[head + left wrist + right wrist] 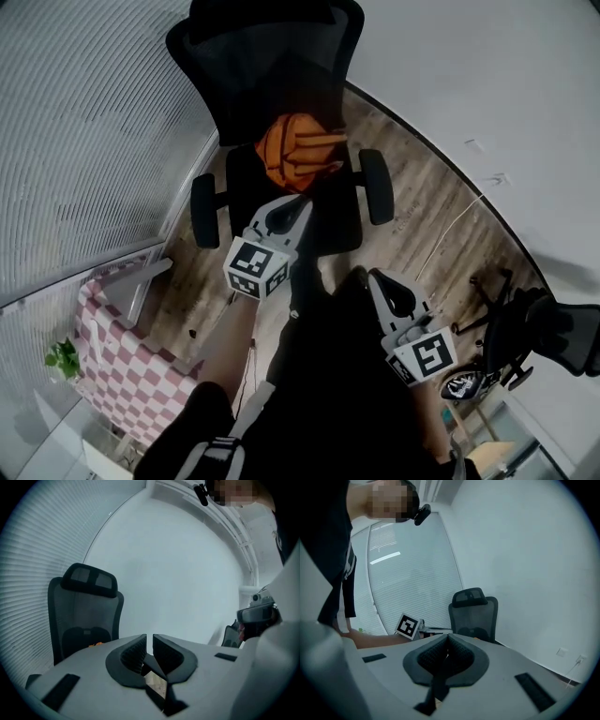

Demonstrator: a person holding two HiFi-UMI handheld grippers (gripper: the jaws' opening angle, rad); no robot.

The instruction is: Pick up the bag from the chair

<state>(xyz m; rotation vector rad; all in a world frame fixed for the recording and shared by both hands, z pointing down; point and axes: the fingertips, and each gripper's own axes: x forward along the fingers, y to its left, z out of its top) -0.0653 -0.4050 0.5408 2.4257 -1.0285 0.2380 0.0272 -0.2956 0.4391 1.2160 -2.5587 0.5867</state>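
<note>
- Bag [298, 150]: orange, set on chair [272, 56] seat; from the left gripper view only a sliver is seen.
- Left gripper [292, 214]: held near seat front, jaws closed, empty.
- Right gripper [384, 286]: farther from chair, jaws closed, empty.

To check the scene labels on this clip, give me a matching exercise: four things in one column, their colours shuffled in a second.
Things:
1. bag
2. chair
3. checked cloth
4. plant

Colours:
a. black
b. green
c. orange
d. pink and white

Pairs: 1-c, 2-a, 3-d, 4-b
</note>
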